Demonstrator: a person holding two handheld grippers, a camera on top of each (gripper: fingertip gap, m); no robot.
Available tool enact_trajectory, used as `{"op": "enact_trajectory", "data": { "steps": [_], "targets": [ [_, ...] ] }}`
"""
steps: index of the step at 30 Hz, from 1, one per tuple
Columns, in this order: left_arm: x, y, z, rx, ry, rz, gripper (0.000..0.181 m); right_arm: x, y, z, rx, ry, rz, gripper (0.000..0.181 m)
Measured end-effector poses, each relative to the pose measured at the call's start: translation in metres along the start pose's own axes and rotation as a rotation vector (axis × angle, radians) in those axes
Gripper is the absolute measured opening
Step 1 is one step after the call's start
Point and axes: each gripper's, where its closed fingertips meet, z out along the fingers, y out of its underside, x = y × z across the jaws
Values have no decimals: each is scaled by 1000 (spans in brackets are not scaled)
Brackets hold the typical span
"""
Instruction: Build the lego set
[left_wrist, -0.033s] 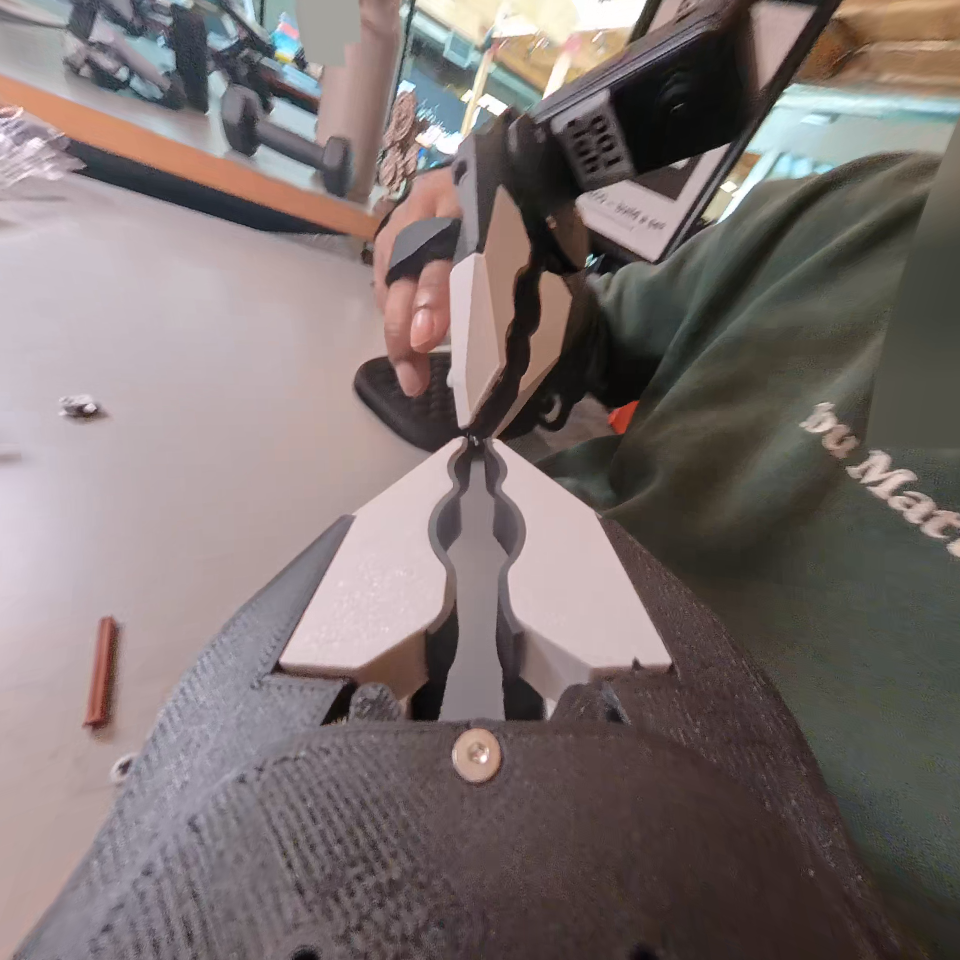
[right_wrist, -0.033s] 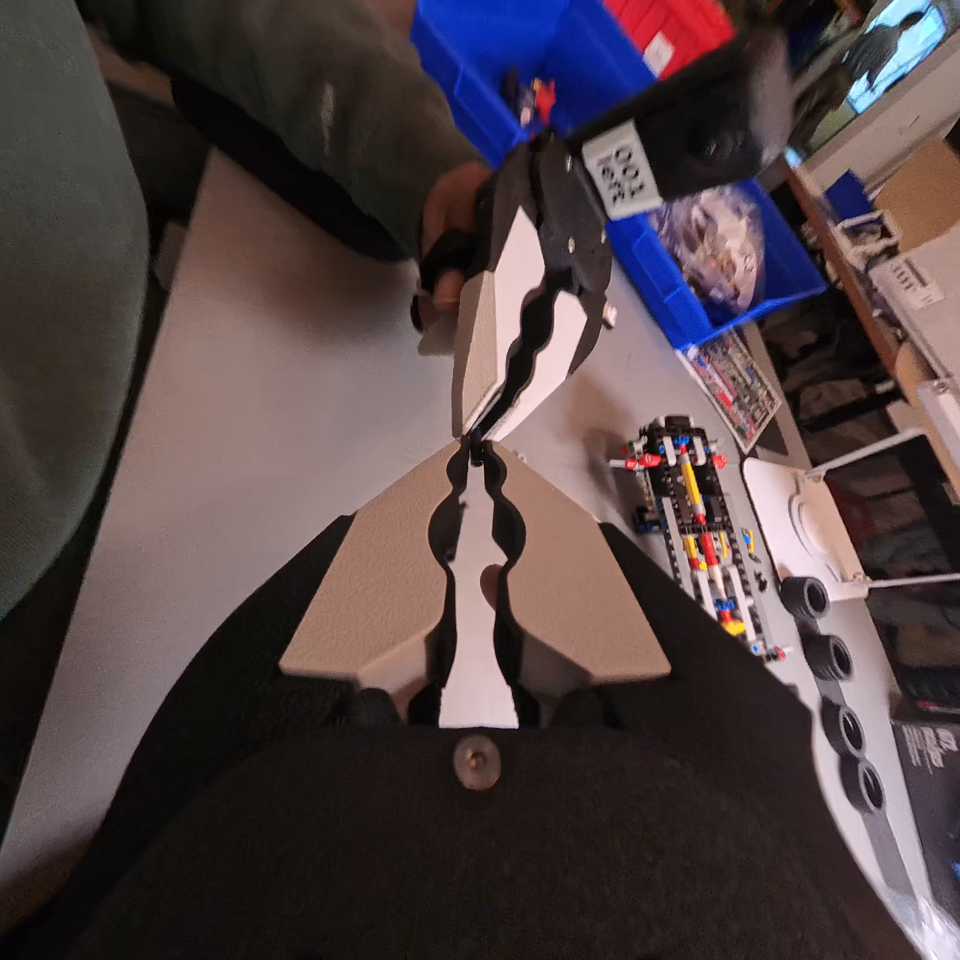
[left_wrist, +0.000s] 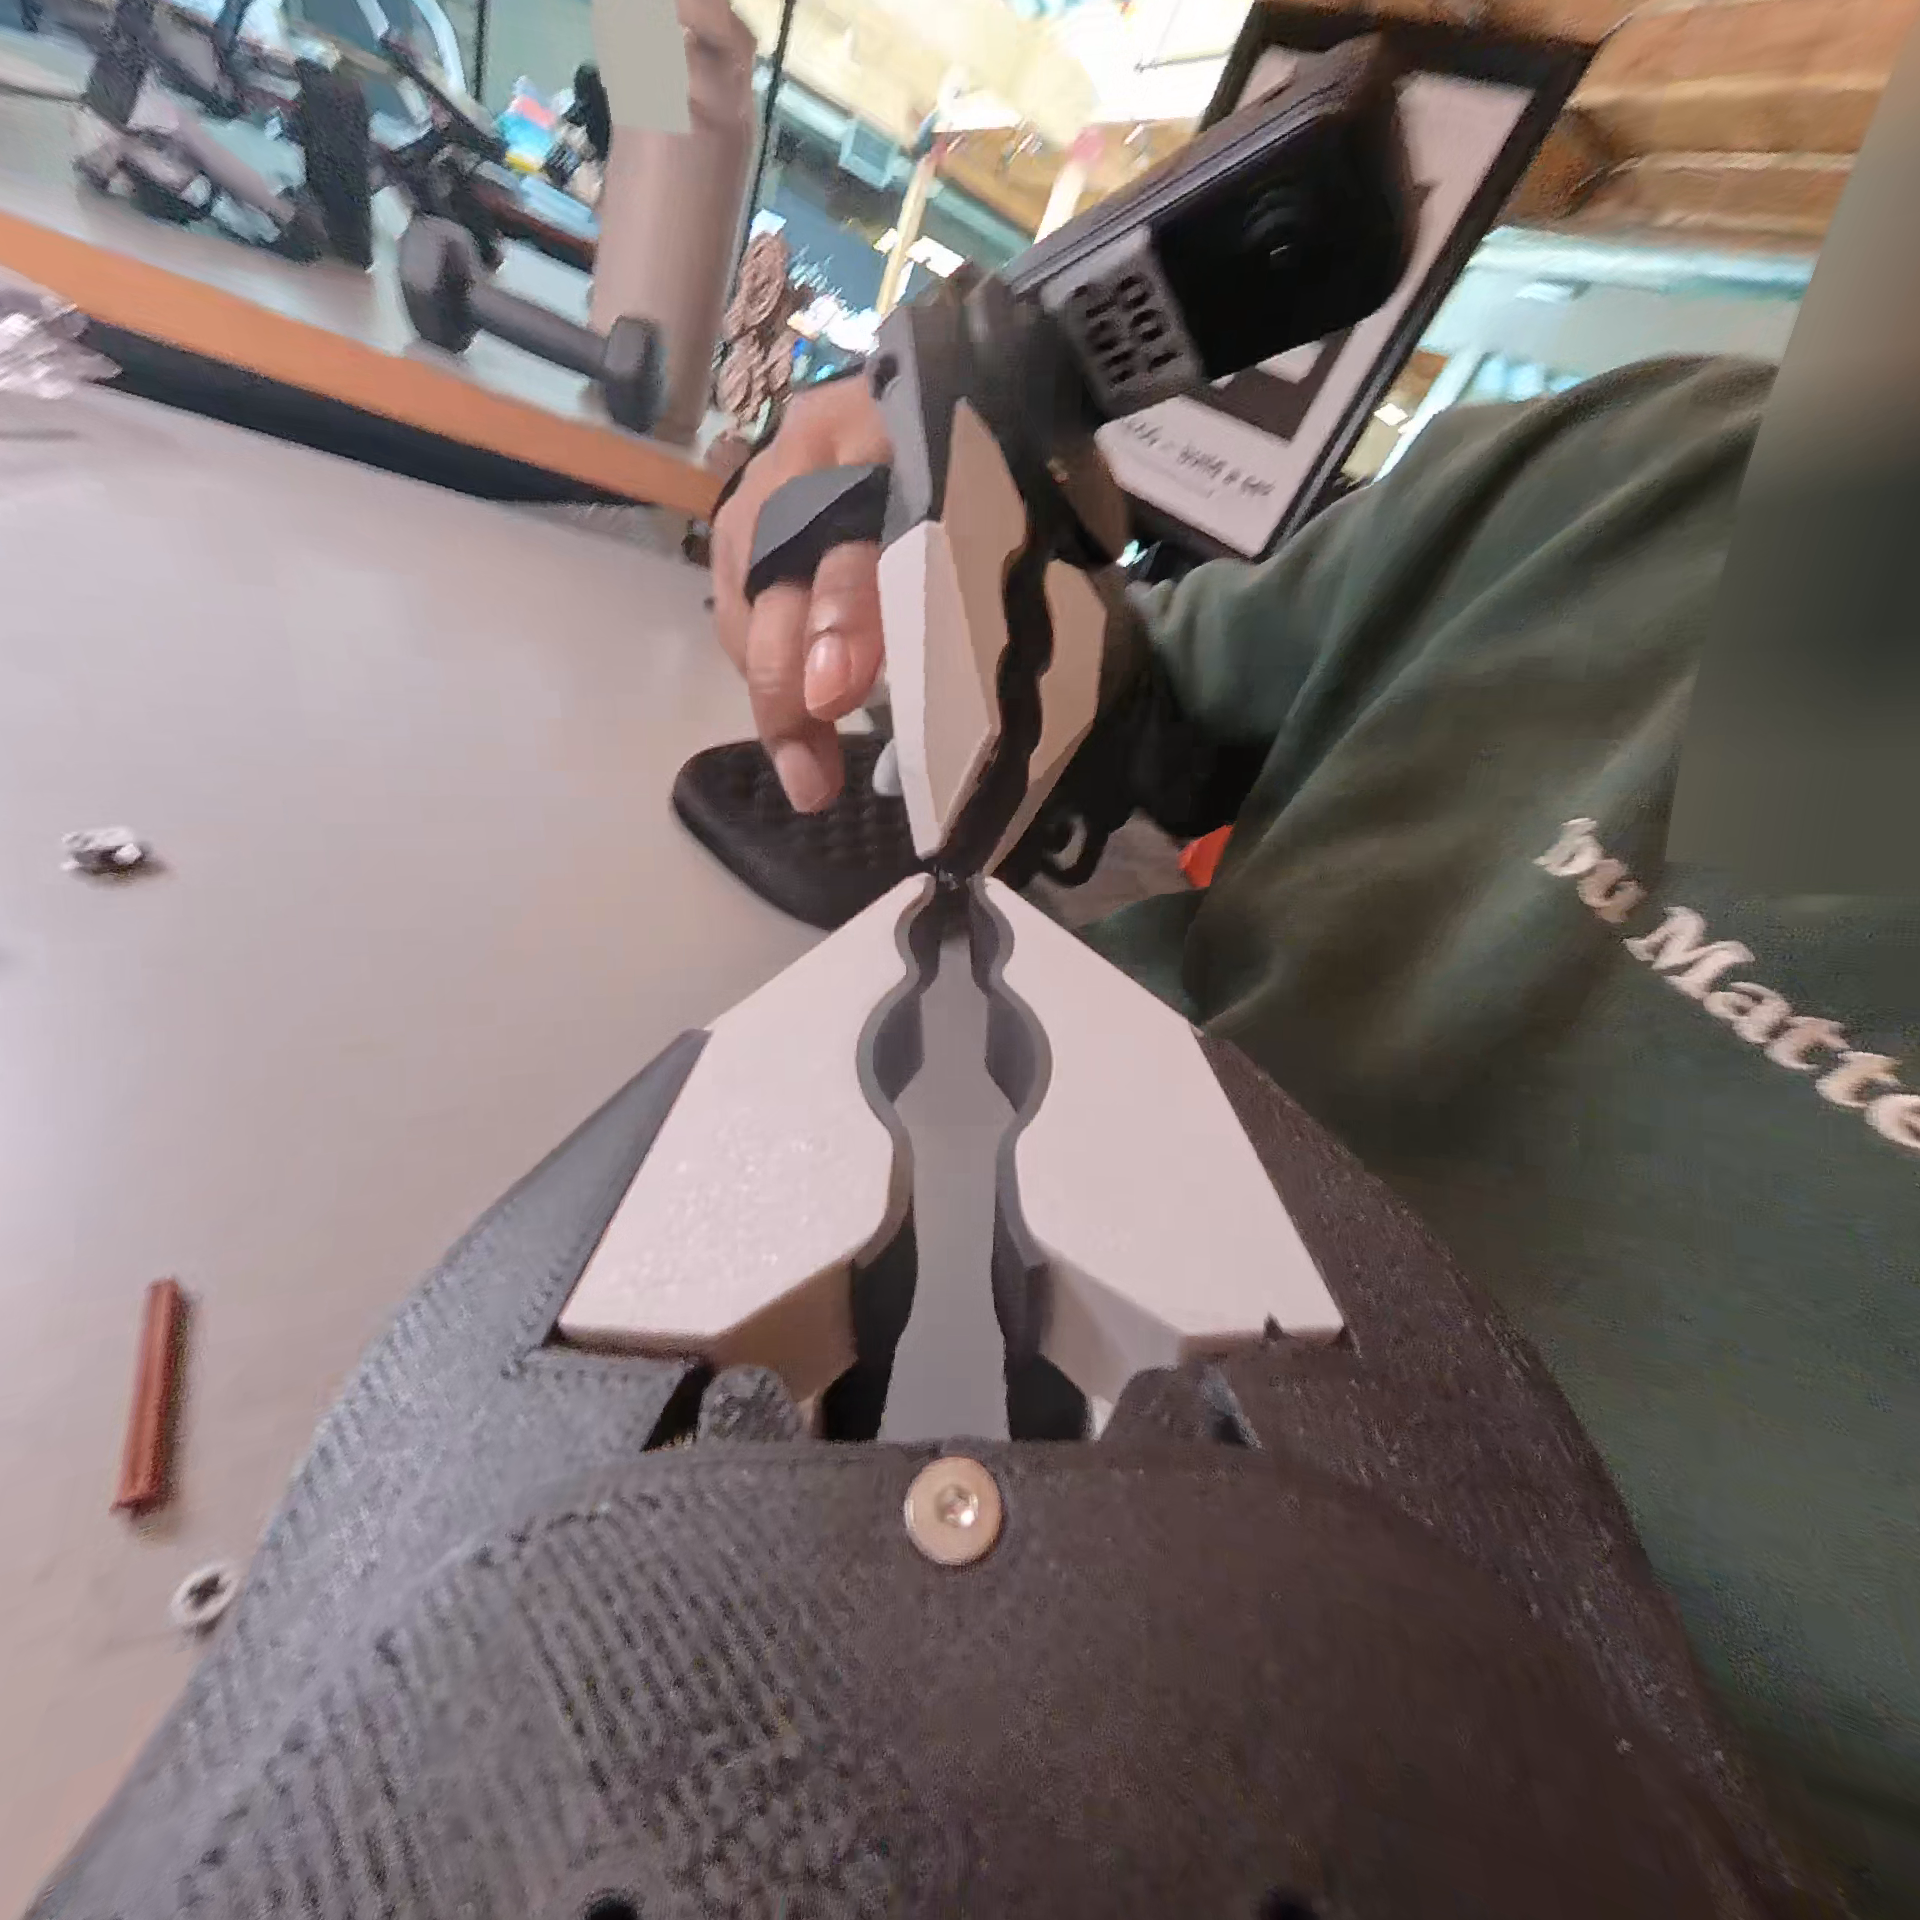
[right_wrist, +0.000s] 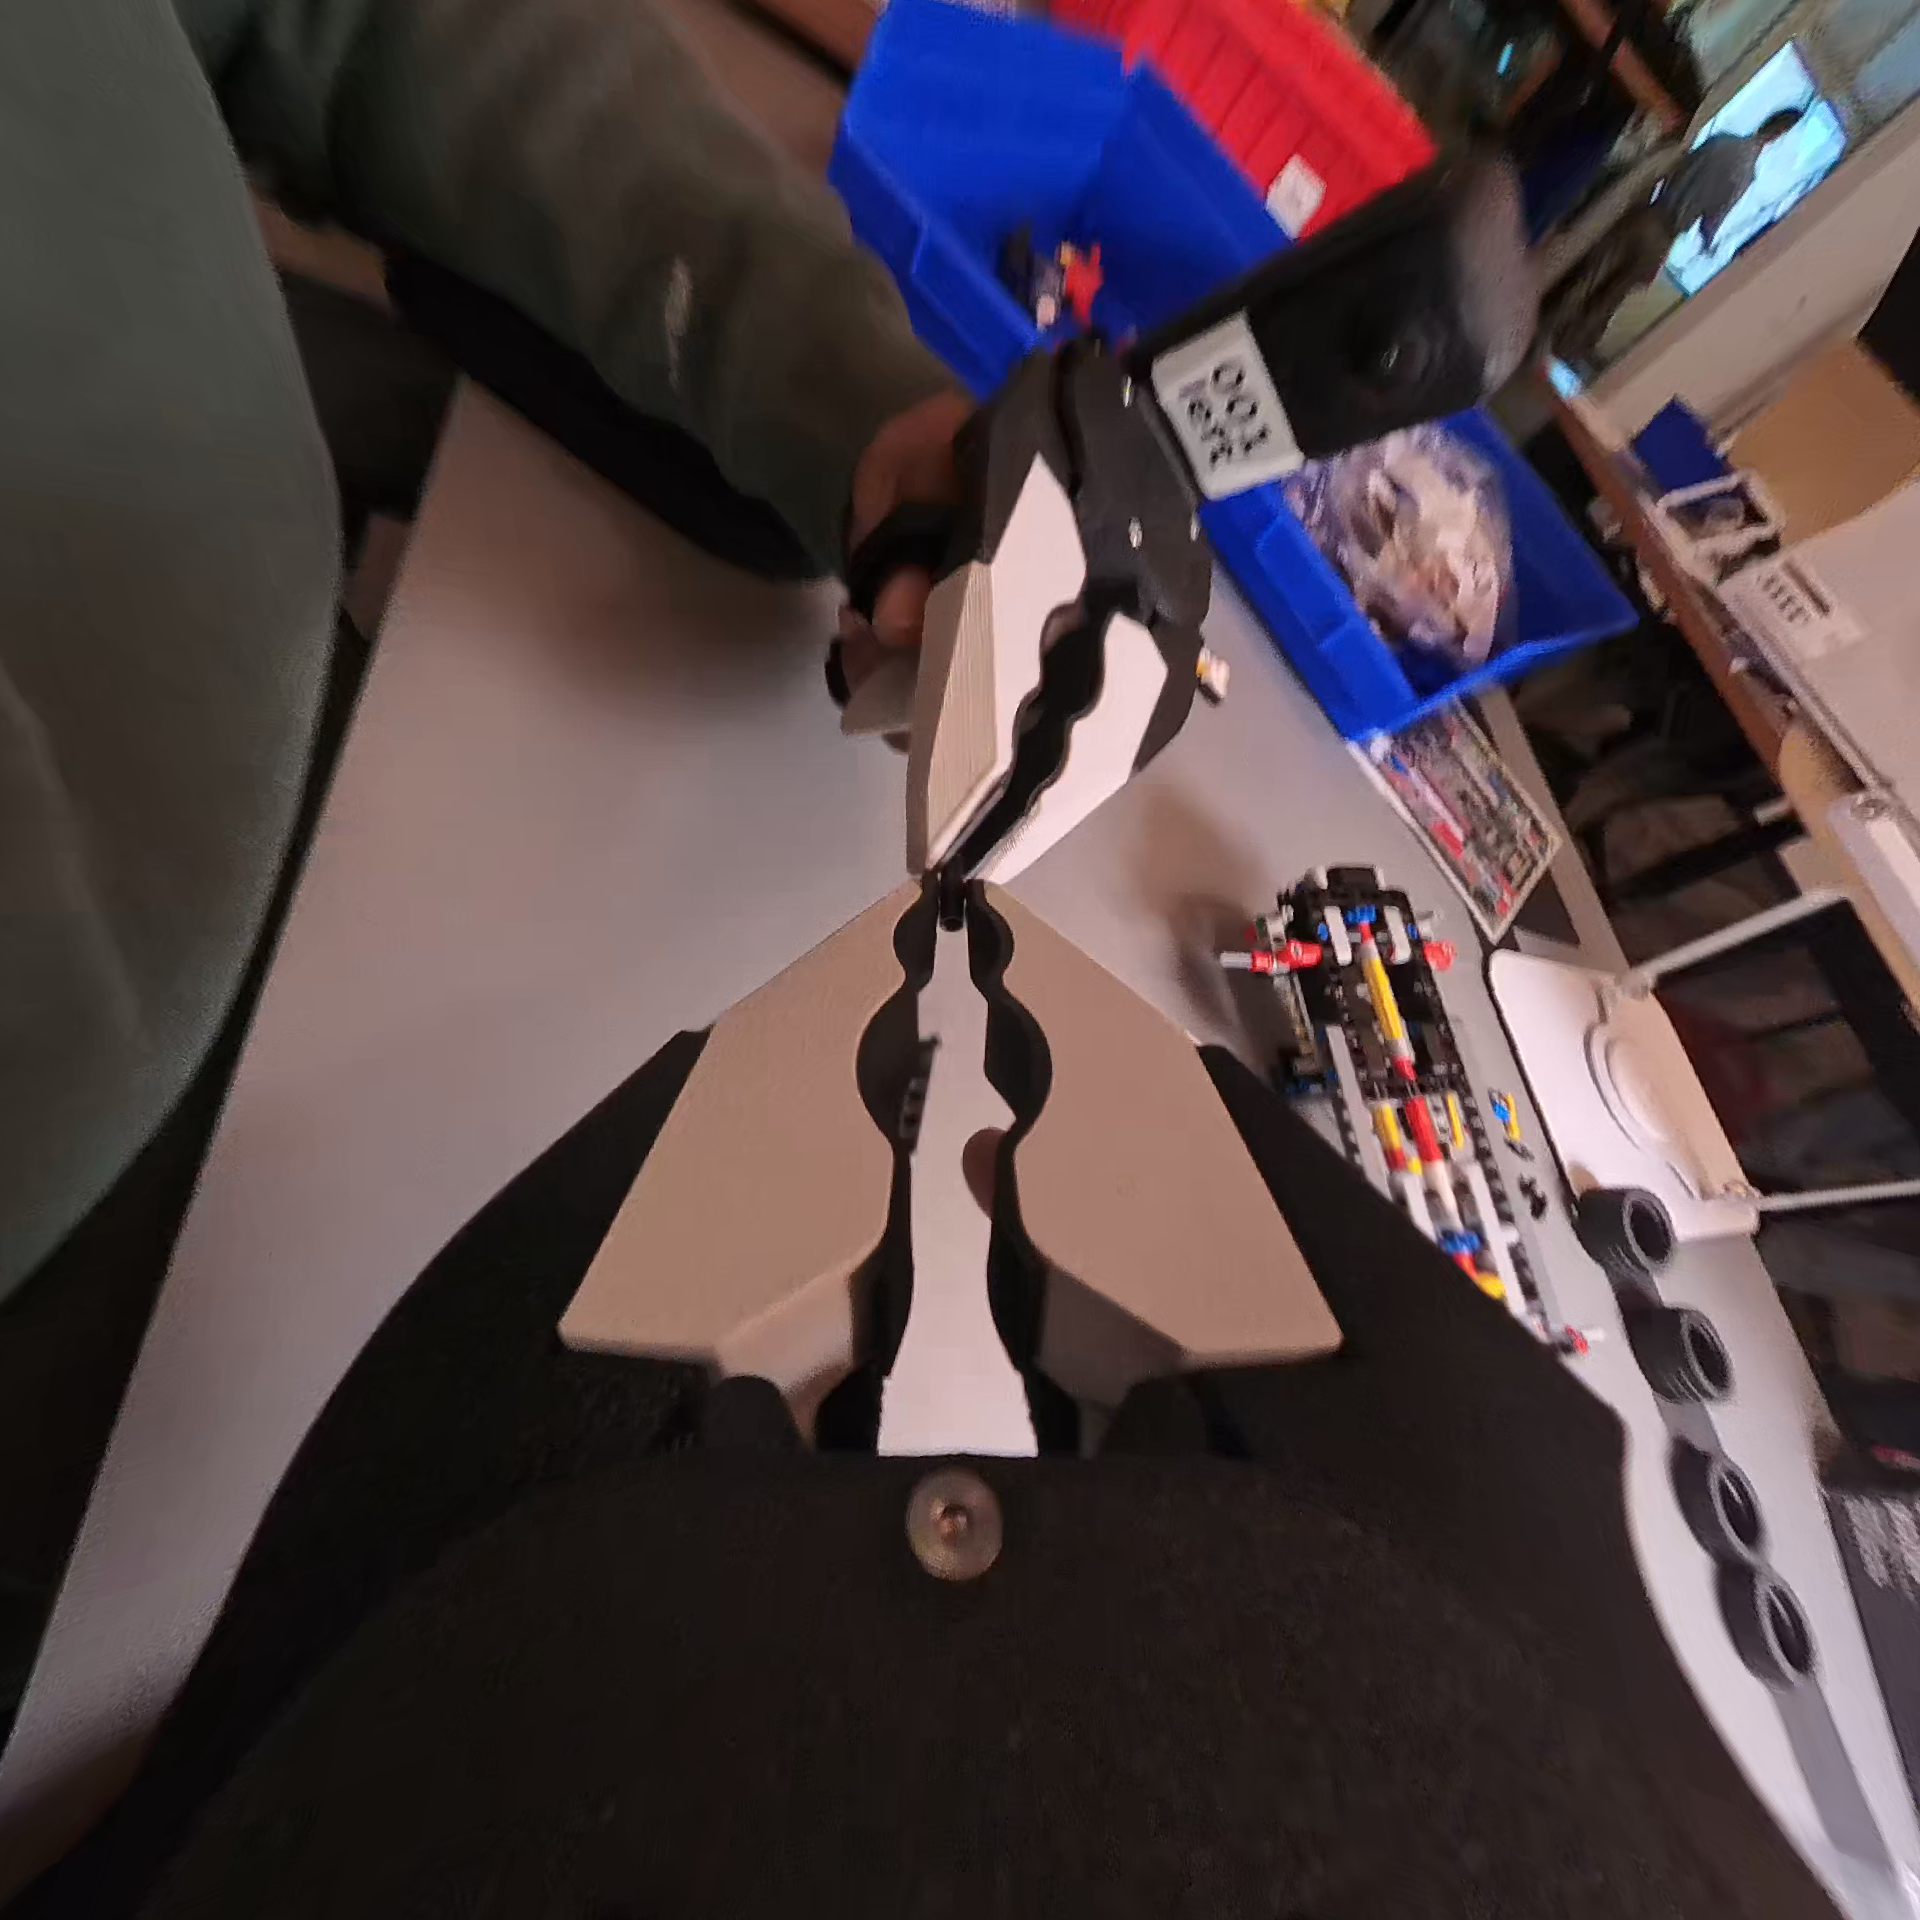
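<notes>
Above the grey counter (right_wrist: 582, 831) we've got both claws meeting tip to tip, raised off the surface. Our left claw (left_wrist: 948, 894) and right claw (right_wrist: 948, 902) are each pinched nearly closed, and a tiny black pin (right_wrist: 951, 906) sits right where the tips meet. It's so small we honestly can't tell which claw is actually gripping it, or whether both are.

From the right wrist view, the half-built lego car chassis (right_wrist: 1382, 1070) lies flat on the counter off to the right of the claws, well apart from them: black frame with yellow, red and blue bits. Four black tyres (right_wrist: 1683, 1351) line up in a row just beside it, near the counter edge. Further back there's an instruction booklet (right_wrist: 1465, 800) and a blue bin (right_wrist: 1444, 582) with bagged parts inside.

From the left wrist view, a reddish-brown axle (left_wrist: 154, 1397) lies loose on the counter to the left, with a small light grey bush (left_wrist: 203, 1595) close to it and a little crumpled scrap (left_wrist: 104, 850) farther back. A dumbbell (left_wrist: 530, 332) sits on the floor behind.
</notes>
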Motion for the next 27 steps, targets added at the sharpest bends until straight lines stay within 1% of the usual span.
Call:
{"op": "enact_trajectory", "data": {
  "steps": [2,5,14,17,19,21,23,25,27],
  "targets": [
    [12,-8,-1,52,75,-2,2,-2,-13,-5,94,-11,28,2],
    [22,-13,-2,87,140,-14,2,-4,-23,-8,157,-14,38,3],
    [28,-20,-4,145,195,-56,2,0,-34,-11,210,40,37,1],
    [26,-20,-4,145,184,-62,2,1,-32,-10,193,31,63,1],
    [21,-18,-4,124,147,-52,3,3,-27,-9,155,13,87,1],
    [8,-14,-7,70,44,-1,13,6,-16,-8,79,-9,103,1],
    [-17,1,-15,-67,-140,100,20,11,6,-6,-58,-53,122,0],
    [-42,24,-26,-237,-305,203,25,11,35,-2,-222,-129,131,0],
    [-58,48,-30,-369,-381,237,26,7,59,4,-358,-224,131,0]
  ]
}}
